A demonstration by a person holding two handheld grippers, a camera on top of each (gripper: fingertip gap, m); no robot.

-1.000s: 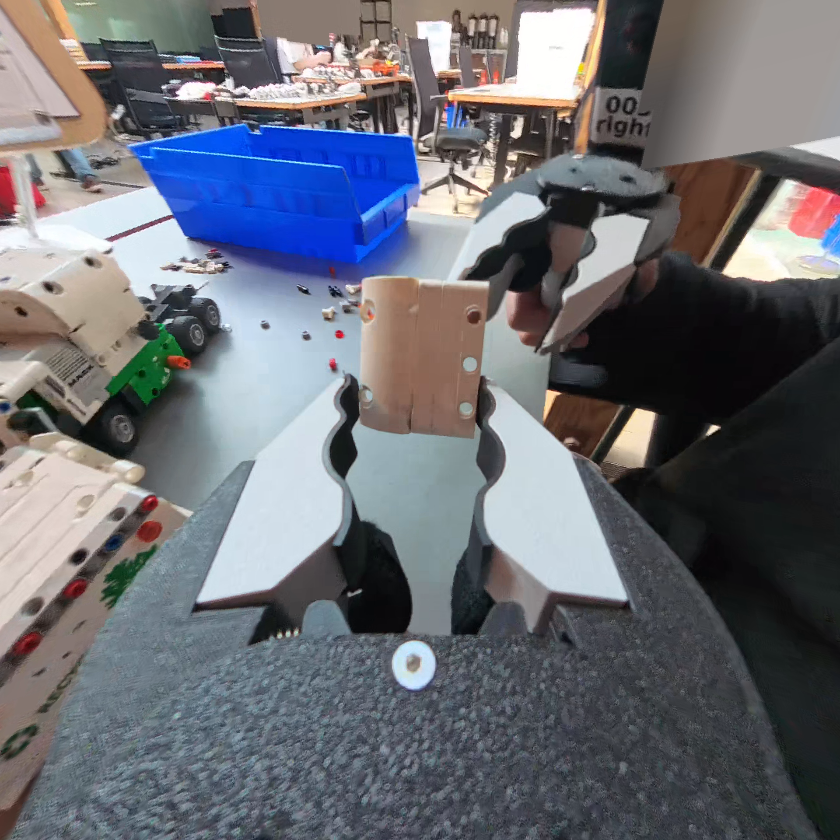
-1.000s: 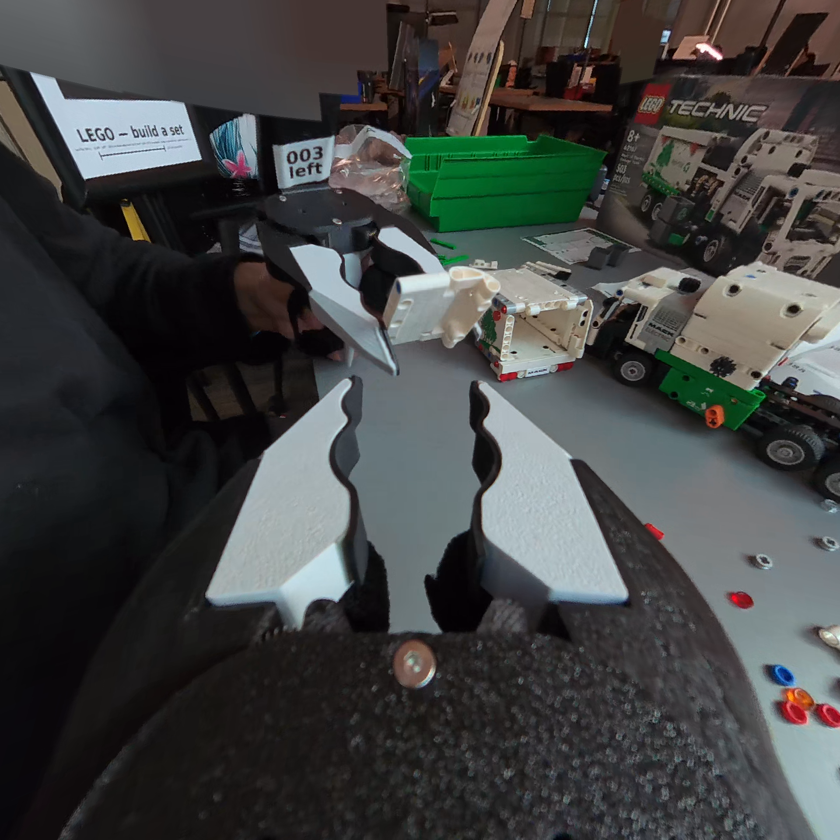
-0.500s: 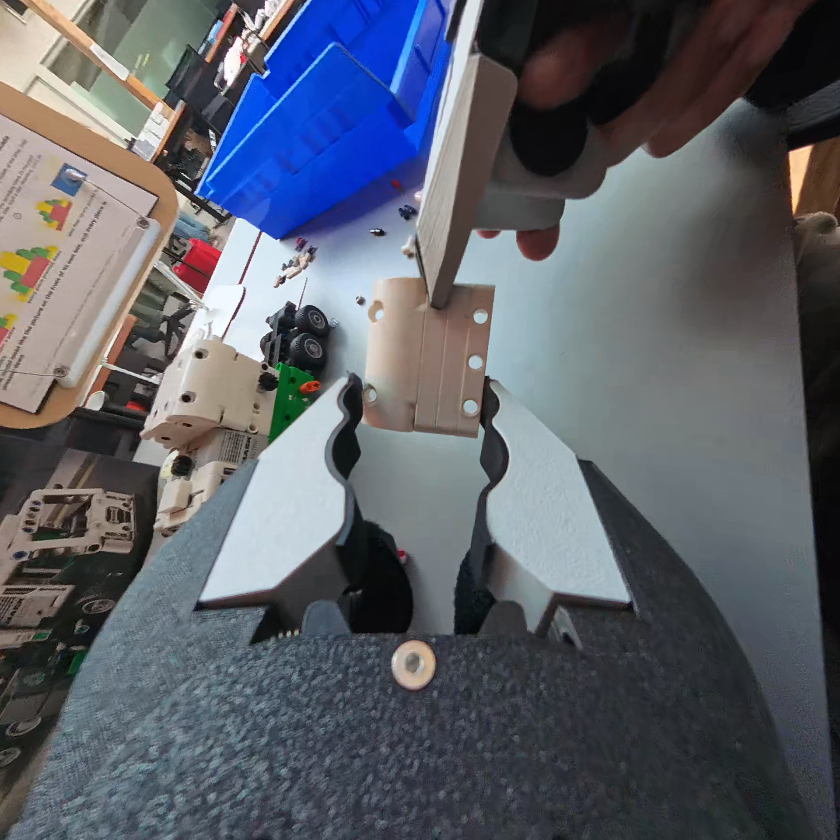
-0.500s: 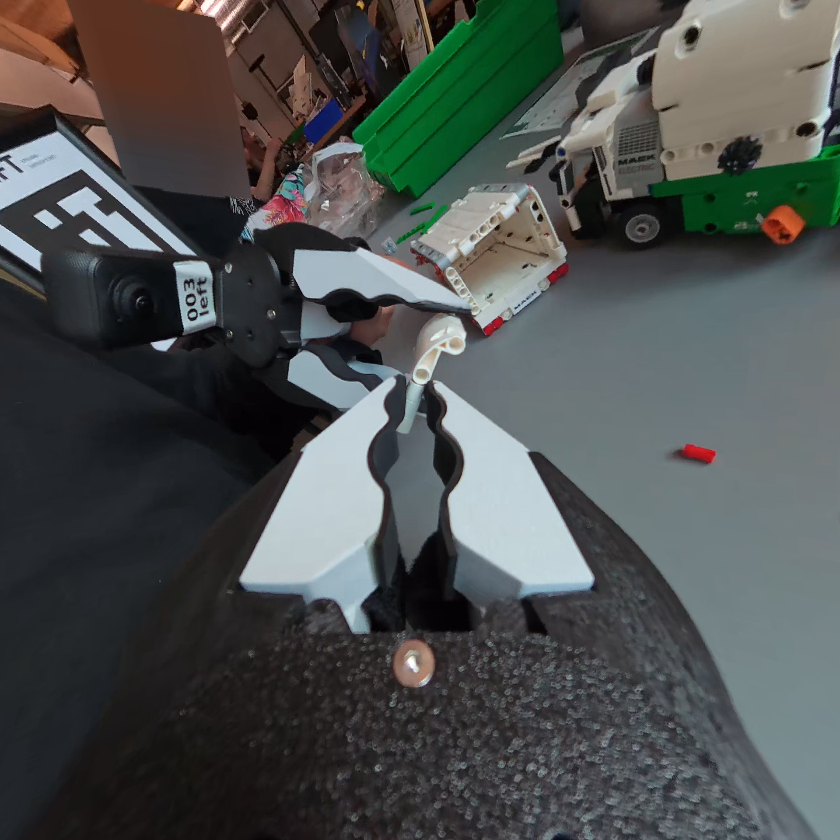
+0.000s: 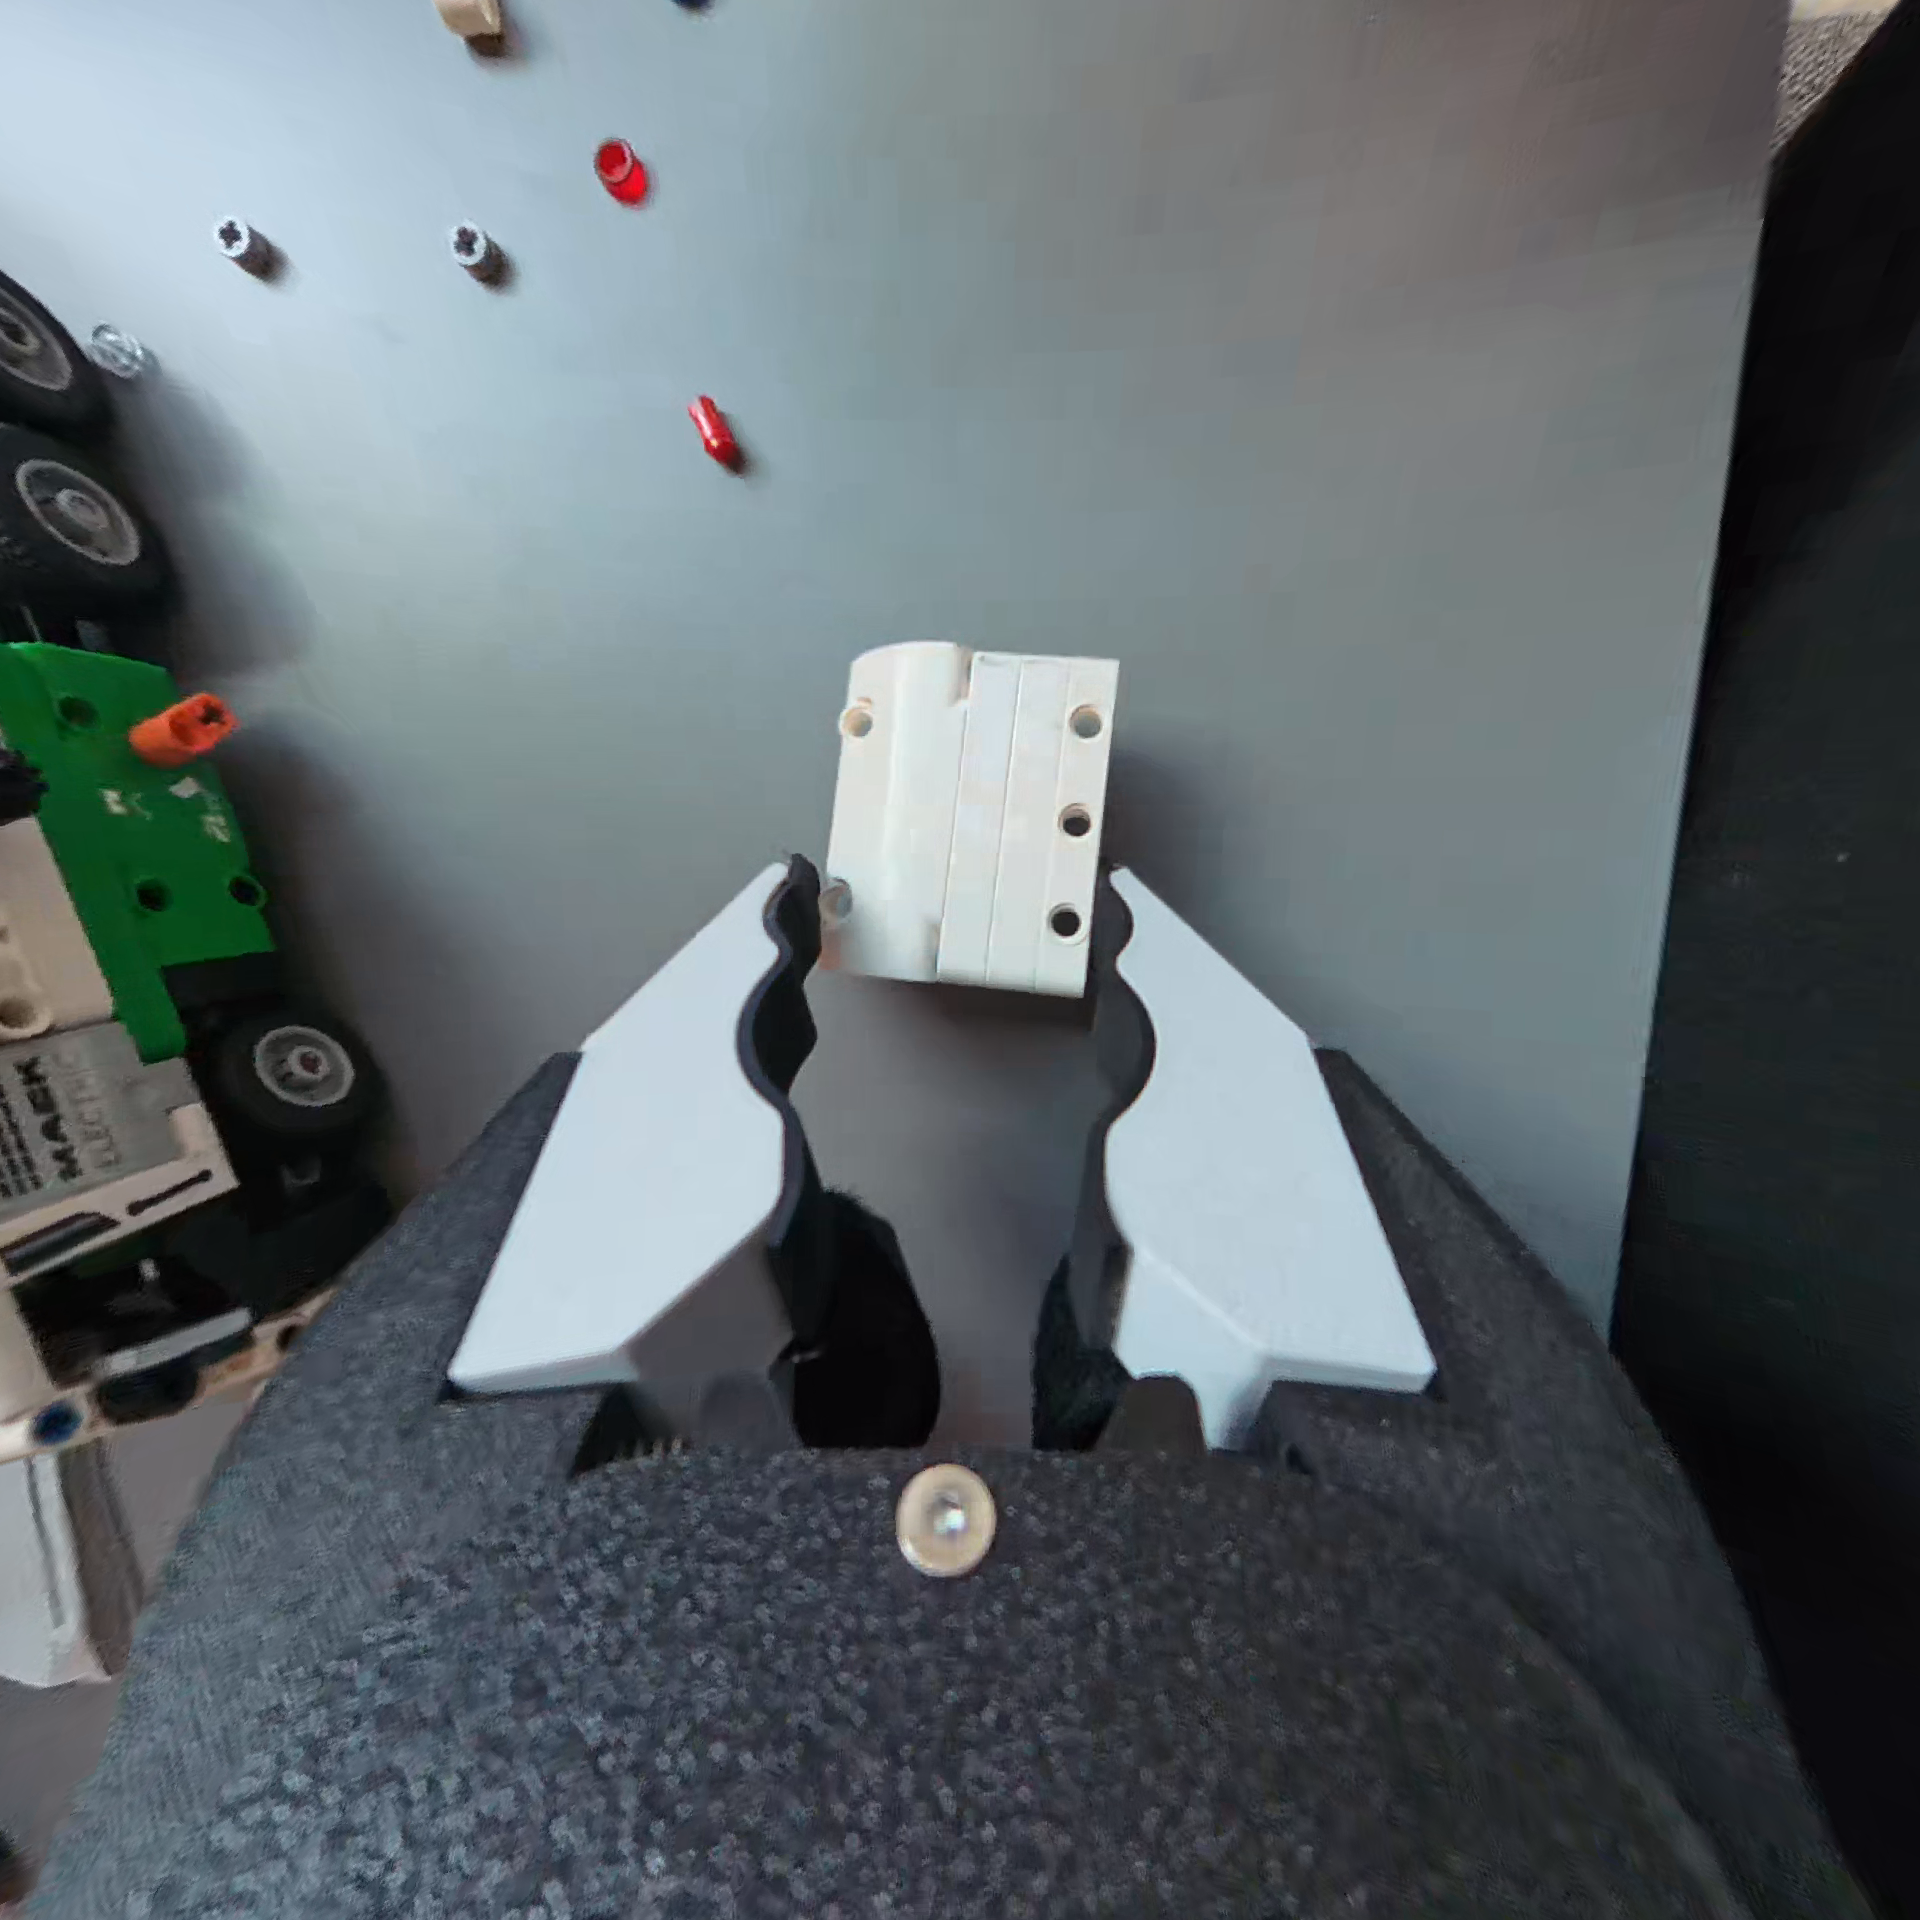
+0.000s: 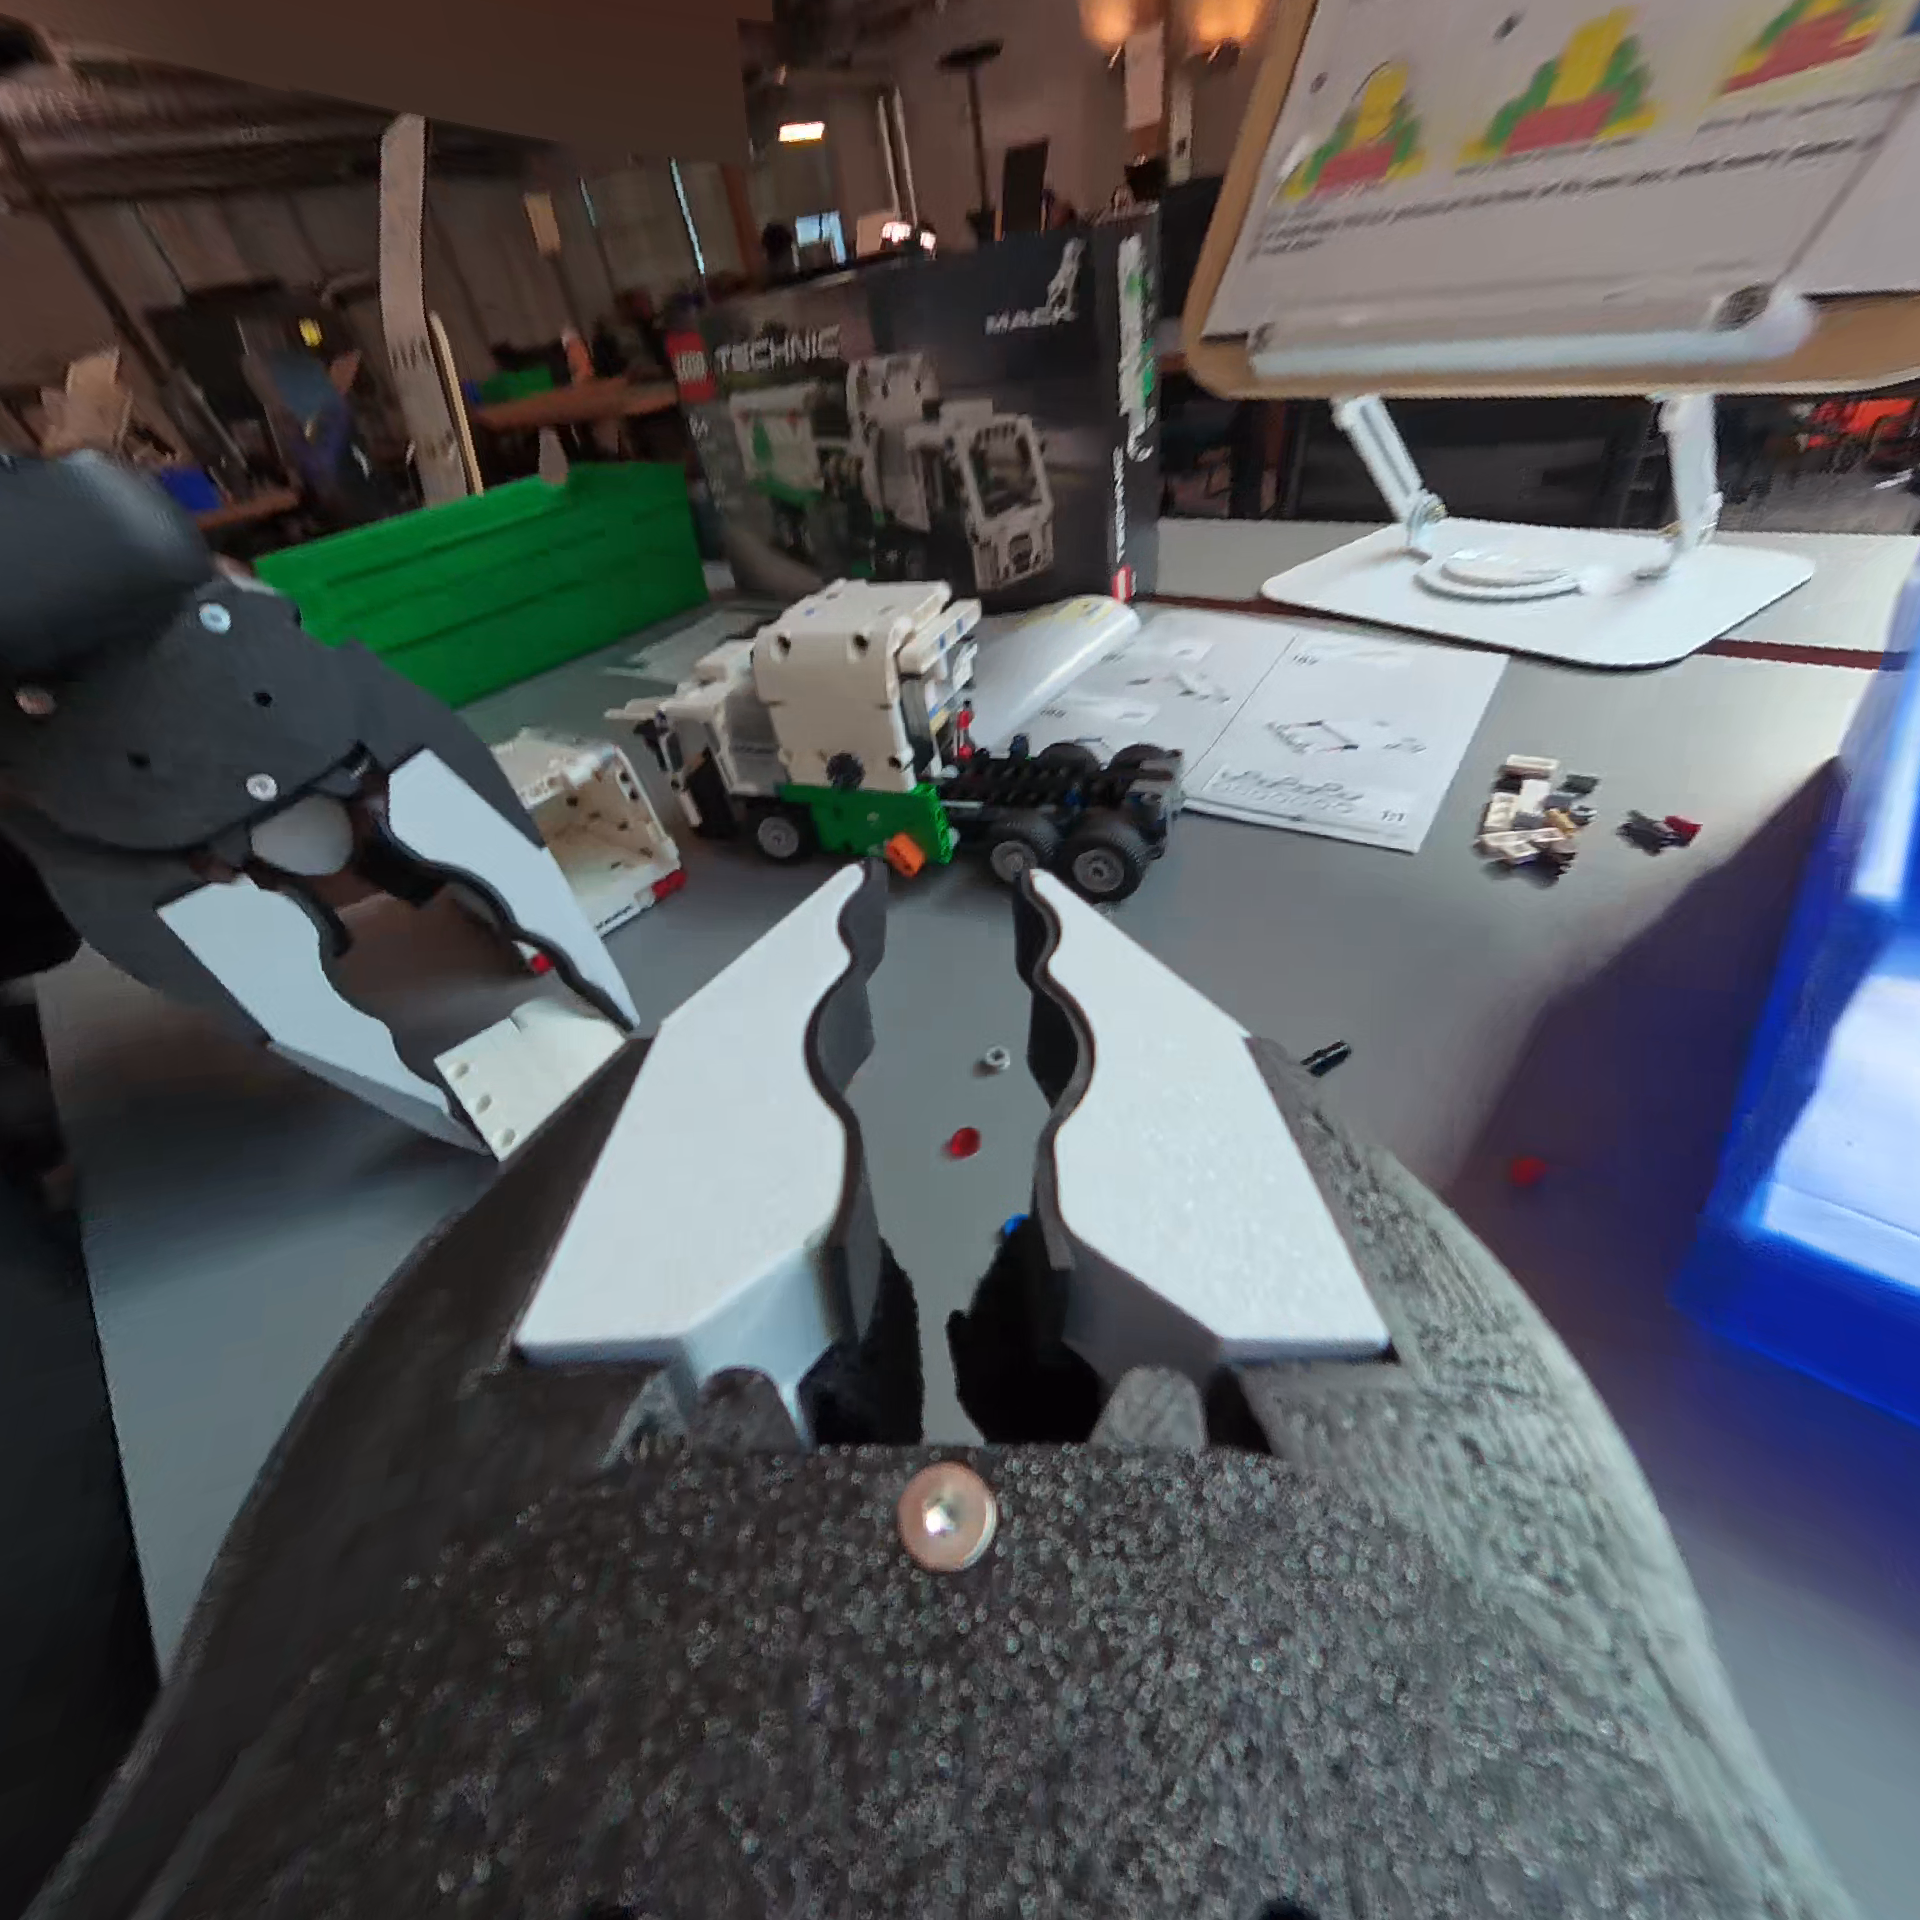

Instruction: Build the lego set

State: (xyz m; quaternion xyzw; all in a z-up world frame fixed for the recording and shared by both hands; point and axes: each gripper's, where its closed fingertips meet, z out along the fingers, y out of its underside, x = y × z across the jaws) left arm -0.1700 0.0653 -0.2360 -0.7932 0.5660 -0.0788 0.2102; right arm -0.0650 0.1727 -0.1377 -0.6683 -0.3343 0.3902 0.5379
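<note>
My left gripper point(image 5: 956, 914) is shut on a white Lego panel piece point(image 5: 971, 821) with holes along its edges and holds it just above the grey table point(image 5: 1247, 468), pointing down. It also shows at the left of the right wrist view point(image 6: 556, 1086), still holding the panel point(image 6: 509, 1075). My right gripper point(image 6: 951, 883) is open and empty above the table, pointing at the partly built white and green truck point(image 6: 883, 758). The truck's green side and wheels show at the left of the left wrist view point(image 5: 135, 852).
A white box body point(image 6: 592, 821) lies left of the truck. Behind are a green bin point(image 6: 488, 582), the set's box point(image 6: 914, 447), an open booklet point(image 6: 1299, 727) and a board stand point(image 6: 1538, 582). A blue bin point(image 6: 1849, 1039) is right. Small loose pins point(image 5: 712, 428) dot the table. The gap from one gripper's tips to the other's is roughly 20 centimeters.
My right gripper opened, let go of the white panel's end and swung away toward the truck. My left gripper tilted down toward the table with the panel.
</note>
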